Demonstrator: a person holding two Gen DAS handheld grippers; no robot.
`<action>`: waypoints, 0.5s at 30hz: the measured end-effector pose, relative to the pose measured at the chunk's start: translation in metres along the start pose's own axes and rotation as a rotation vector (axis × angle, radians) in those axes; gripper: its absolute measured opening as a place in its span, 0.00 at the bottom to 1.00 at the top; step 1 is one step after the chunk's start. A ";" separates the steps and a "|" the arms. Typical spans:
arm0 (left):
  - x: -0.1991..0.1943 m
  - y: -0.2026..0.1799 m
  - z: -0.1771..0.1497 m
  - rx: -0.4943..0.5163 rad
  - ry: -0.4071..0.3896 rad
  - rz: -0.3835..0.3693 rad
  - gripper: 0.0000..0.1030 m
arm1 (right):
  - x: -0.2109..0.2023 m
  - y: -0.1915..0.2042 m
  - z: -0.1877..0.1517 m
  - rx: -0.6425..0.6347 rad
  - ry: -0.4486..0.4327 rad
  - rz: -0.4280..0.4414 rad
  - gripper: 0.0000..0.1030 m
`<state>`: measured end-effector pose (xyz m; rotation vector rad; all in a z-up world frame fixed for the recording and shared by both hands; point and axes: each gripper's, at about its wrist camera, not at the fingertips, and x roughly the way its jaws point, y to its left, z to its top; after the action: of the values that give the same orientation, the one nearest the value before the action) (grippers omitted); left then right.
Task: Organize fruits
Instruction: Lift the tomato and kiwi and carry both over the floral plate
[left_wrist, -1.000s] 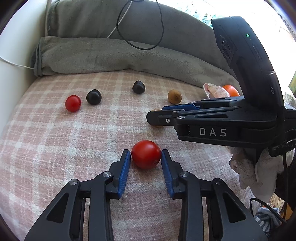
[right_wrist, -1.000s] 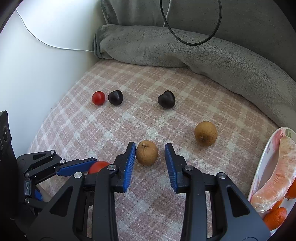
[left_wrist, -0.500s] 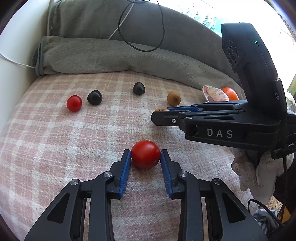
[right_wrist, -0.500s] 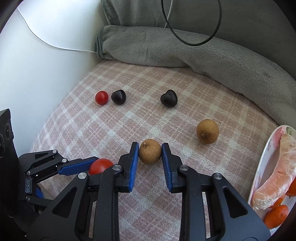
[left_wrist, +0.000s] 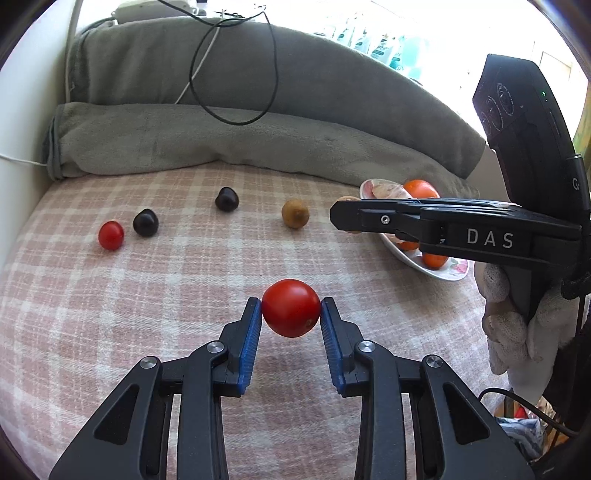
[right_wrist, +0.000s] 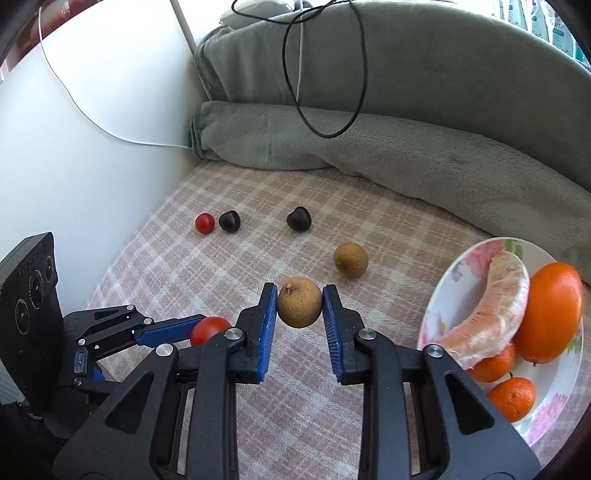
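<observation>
My left gripper (left_wrist: 291, 314) is shut on a red tomato (left_wrist: 291, 308) and holds it above the pink plaid cloth (left_wrist: 147, 295). My right gripper (right_wrist: 300, 306) is shut on a brown round fruit (right_wrist: 300, 302), also lifted off the cloth. A second brown fruit (right_wrist: 351, 259), two dark fruits (right_wrist: 299, 219) (right_wrist: 229, 221) and a small red tomato (right_wrist: 205, 223) lie on the cloth. A flowered plate (right_wrist: 443, 295) at the right holds oranges and a peeled segment. The right gripper also shows in the left wrist view (left_wrist: 343, 218), side on.
A grey rolled blanket (right_wrist: 369, 155) lines the back of the cloth, with a black cable (right_wrist: 328, 74) looping over it. A white wall (right_wrist: 92, 147) bounds the left side. The left gripper with its tomato shows low left in the right wrist view (right_wrist: 207, 330).
Both grippers closed on their fruits and lifted them off the cloth. The views rose and drew back, and the plate came into fuller view.
</observation>
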<state>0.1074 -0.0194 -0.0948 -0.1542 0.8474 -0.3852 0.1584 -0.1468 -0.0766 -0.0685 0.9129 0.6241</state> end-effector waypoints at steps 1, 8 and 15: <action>0.000 -0.004 0.001 0.007 -0.001 -0.005 0.30 | -0.007 -0.004 -0.001 0.004 -0.009 -0.004 0.26; 0.004 -0.030 0.010 0.048 -0.009 -0.039 0.30 | -0.048 -0.032 -0.014 0.033 -0.069 -0.057 0.26; 0.016 -0.062 0.019 0.093 -0.011 -0.081 0.30 | -0.080 -0.073 -0.031 0.105 -0.116 -0.112 0.26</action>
<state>0.1145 -0.0829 -0.0757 -0.1044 0.8127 -0.4982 0.1393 -0.2548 -0.0496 0.0108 0.8218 0.4704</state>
